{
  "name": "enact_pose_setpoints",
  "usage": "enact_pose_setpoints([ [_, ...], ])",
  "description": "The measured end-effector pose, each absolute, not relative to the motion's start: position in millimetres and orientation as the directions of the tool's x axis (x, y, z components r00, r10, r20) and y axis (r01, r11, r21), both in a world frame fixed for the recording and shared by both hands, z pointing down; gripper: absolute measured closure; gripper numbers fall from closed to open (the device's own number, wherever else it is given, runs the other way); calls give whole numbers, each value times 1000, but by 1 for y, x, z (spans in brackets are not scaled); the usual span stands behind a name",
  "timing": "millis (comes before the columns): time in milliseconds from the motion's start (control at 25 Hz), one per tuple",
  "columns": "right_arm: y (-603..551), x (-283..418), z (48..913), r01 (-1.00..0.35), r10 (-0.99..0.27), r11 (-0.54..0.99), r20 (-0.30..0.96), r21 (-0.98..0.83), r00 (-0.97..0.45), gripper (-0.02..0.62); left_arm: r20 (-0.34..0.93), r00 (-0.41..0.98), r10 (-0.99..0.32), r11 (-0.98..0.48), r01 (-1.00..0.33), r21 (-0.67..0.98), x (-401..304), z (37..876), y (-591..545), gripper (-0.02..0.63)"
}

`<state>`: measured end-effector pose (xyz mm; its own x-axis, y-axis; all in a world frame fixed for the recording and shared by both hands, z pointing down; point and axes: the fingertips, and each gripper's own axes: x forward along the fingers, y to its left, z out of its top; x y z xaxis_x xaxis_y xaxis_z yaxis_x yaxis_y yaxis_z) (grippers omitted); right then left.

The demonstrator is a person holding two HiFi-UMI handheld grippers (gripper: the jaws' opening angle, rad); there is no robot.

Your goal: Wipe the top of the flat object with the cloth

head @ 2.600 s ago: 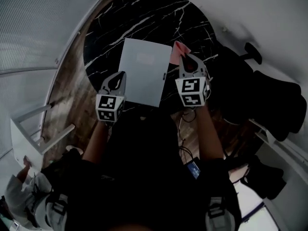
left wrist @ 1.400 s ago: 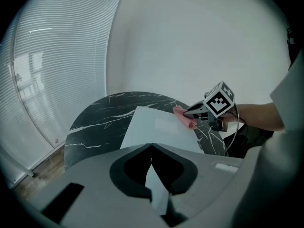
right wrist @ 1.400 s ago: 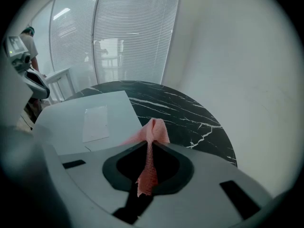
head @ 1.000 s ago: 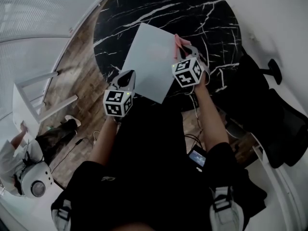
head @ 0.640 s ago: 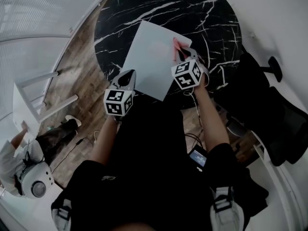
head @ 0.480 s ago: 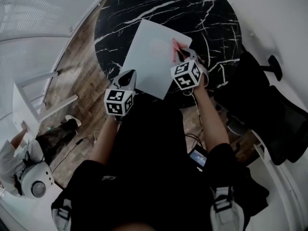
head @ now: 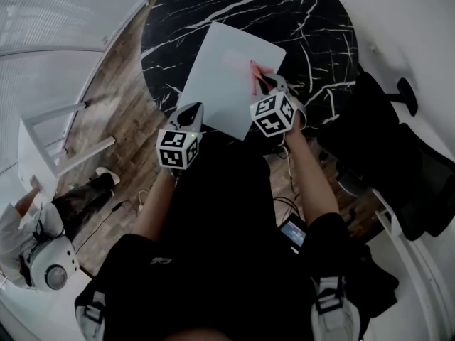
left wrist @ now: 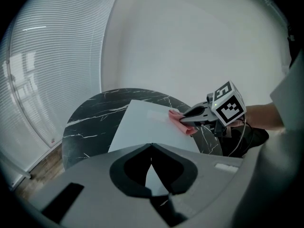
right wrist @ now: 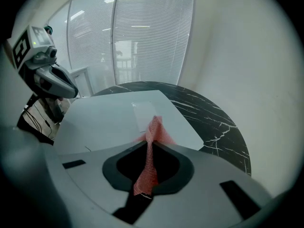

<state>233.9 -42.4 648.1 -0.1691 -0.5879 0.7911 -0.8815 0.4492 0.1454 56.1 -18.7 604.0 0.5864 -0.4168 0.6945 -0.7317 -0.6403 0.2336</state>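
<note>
A flat pale grey-white object [head: 227, 77] lies on the round black marble table [head: 306, 13]. My right gripper [head: 260, 82] is shut on a pink cloth [head: 254, 75], which hangs over the flat object's right part, seemingly touching it. The right gripper view shows the cloth [right wrist: 151, 151] pinched between the jaws, its tip over the flat object [right wrist: 109, 118]. My left gripper [head: 189, 112] sits at the object's near left corner, jaws closed with nothing in them. In the left gripper view, the flat object [left wrist: 147, 127], the cloth [left wrist: 179, 122] and the right gripper [left wrist: 187, 117] are ahead.
A black chair [head: 419, 183] stands right of the table. A white stool [head: 50, 148] is on the wood floor at left, near a seated person [head: 43, 247]. White blinds [head: 50, 20] line the left side.
My right gripper has carried the pink cloth leftward from the flat object's right edge onto its top. The left gripper stayed at the near left corner. The head view shifted slightly.
</note>
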Motion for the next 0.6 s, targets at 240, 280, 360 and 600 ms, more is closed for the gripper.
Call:
enact_pose_setpoints([
  [240,-31,218,648,-876,-583,463,791,134,-187,575,695,590,-411,-649,-725,231,49,604,-17,606],
  [280,-29,215,647,-875,-580,467,792,131,-191,575,696,590,-409,-650,-724,232,48,604,-16,606],
  [360,-24,209,647,-872,-576,474,793,127,-197,575,696,591,-407,-652,-722,232,46,606,-16,606],
  [600,-9,193,650,-865,-570,486,795,122,-208,575,696,588,-413,-645,-728,232,36,610,-18,606],
])
